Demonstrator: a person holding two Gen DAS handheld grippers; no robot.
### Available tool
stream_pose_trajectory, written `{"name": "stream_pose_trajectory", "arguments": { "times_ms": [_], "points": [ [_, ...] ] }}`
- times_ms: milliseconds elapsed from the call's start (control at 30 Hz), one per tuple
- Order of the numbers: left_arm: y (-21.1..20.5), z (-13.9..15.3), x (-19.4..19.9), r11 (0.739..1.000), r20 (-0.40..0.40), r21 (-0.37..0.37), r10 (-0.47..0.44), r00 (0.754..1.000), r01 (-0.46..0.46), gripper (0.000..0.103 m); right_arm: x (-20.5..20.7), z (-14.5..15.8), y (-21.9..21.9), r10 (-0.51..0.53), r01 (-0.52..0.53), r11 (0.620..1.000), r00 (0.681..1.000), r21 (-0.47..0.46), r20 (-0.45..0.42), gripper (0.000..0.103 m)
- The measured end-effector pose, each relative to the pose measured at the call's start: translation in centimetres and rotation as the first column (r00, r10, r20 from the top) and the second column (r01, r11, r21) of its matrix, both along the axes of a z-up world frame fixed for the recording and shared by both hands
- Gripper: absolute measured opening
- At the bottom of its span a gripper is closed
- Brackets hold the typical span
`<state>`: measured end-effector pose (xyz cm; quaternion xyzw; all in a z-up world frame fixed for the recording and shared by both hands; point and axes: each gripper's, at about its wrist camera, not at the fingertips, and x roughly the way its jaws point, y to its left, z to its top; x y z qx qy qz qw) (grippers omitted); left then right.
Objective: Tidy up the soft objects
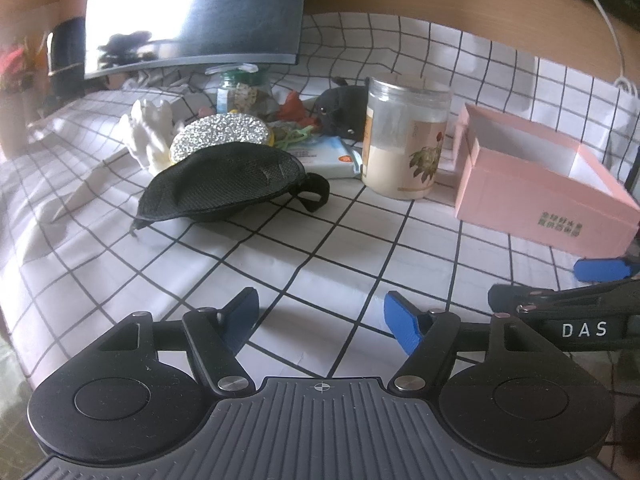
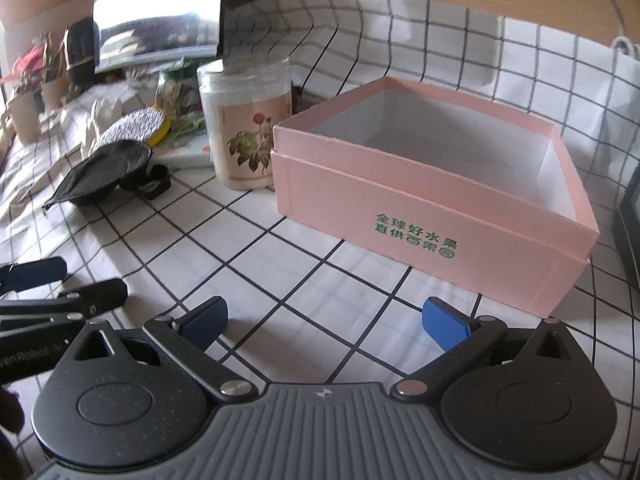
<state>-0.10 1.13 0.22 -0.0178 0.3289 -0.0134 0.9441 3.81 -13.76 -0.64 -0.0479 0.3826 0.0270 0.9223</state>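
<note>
A black mesh eye mask [image 1: 220, 178] with a strap lies on the checked tablecloth, also in the right wrist view [image 2: 106, 172]. Behind it lie a white soft toy [image 1: 150, 134], a glittery silver pad [image 1: 220, 134], a black plush toy [image 1: 342, 108] and a wipes pack [image 1: 326, 156]. An open, empty pink box [image 2: 432, 196] stands to the right, also in the left wrist view [image 1: 536, 188]. My left gripper [image 1: 320, 322] is open and empty above the cloth. My right gripper [image 2: 324, 324] is open and empty in front of the box.
A clear jar [image 1: 404, 136] with a flower label stands between the clutter and the box. A monitor [image 1: 196, 12] stands at the back left. A small glass jar [image 1: 240, 94] and red scraps lie behind. A white cable [image 1: 608, 28] hangs at the right.
</note>
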Motion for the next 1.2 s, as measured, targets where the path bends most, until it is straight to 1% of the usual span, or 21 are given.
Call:
{"name": "stream_pose_trajectory", "arguments": {
  "times_ms": [67,100,133,167,200,267,400,500,567,633,700,800,900,1033,1100,1200],
  "points": [
    [0.7,0.2,0.6,1.0,-0.018,-0.027,-0.017,1.0,0.017,0.067,0.0,-0.1,0.1,-0.006,0.006,1.0,1.0,-0.009,-0.015,0.103],
    [1.2,0.6,1.0,0.998,-0.032,-0.055,-0.032,0.999,0.03,0.064,0.0,-0.2,0.1,-0.01,0.01,1.0,1.0,-0.01,-0.018,0.103],
    [1.9,0.9,1.4,0.995,-0.049,-0.09,-0.051,0.997,0.046,0.057,0.0,-0.1,0.2,-0.015,0.015,1.0,1.0,-0.013,-0.025,0.103],
    [2.5,1.2,1.8,0.99,-0.061,-0.125,-0.07,0.996,0.062,0.054,0.0,-0.1,0.2,-0.018,0.018,1.0,0.999,-0.014,-0.032,0.103],
    [3.4,1.7,2.3,0.985,-0.066,-0.154,-0.092,0.994,0.081,0.054,0.1,-0.1,0.3,-0.021,0.021,1.0,0.999,-0.015,-0.04,0.103],
    [4.8,2.8,2.7,0.982,-0.042,-0.16,-0.104,0.994,0.096,0.054,0.1,0.0,0.4,-0.036,0.035,0.999,0.998,-0.016,-0.05,0.103],
    [8.6,5.2,4.3,0.984,0.021,-0.141,-0.105,0.994,0.107,0.054,-0.2,0.1,0.8,-0.071,0.07,0.997,0.995,-0.02,-0.073,0.103],
    [12.6,6.4,7.1,0.988,0.012,-0.134,-0.072,0.997,0.073,0.054,-0.5,0.3,1.3,-0.082,0.08,0.997,0.99,-0.023,-0.115,0.103],
    [14.9,6.8,9.0,0.989,-0.002,-0.133,-0.06,0.998,0.059,0.054,-0.4,0.5,2.1,-0.064,0.061,0.998,0.986,-0.028,-0.157,0.103],
    [17.2,7.1,11.1,0.985,0.0,-0.147,-0.095,0.996,0.093,0.054,-0.1,0.7,2.9,-0.079,0.075,0.997,0.977,-0.031,-0.197,0.103],
    [18.3,7.0,13.1,0.973,-0.023,-0.166,-0.165,0.986,0.159,0.054,0.0,1.0,4.1,-0.14,0.135,0.99,0.971,-0.037,-0.194,0.103],
    [19.3,6.4,16.5,0.95,-0.054,-0.219,-0.241,0.969,0.224,0.054,0.0,1.6,6.4,-0.178,0.173,0.984,0.969,-0.04,-0.169,0.103],
    [19.9,5.7,19.5,0.932,-0.067,-0.259,-0.281,0.957,0.255,0.054,0.1,2.4,9.1,-0.207,0.204,0.978,0.967,-0.032,-0.148,0.103],
    [20.7,4.5,23.1,0.917,-0.075,-0.286,-0.312,0.947,0.28,0.054,0.6,3.0,11.7,-0.265,0.261,0.964,0.952,-0.047,-0.155,0.103],
    [20.6,3.8,24.5,0.899,-0.084,-0.307,-0.353,0.932,0.313,0.054,0.7,3.3,12.7,-0.28,0.275,0.96,0.949,-0.051,-0.142,0.103],
    [20.3,2.9,25.4,0.881,-0.106,-0.331,-0.39,0.915,0.337,0.054,1.2,4.1,13.8,-0.311,0.308,0.95,0.942,-0.049,-0.127,0.103]
  ]
}}
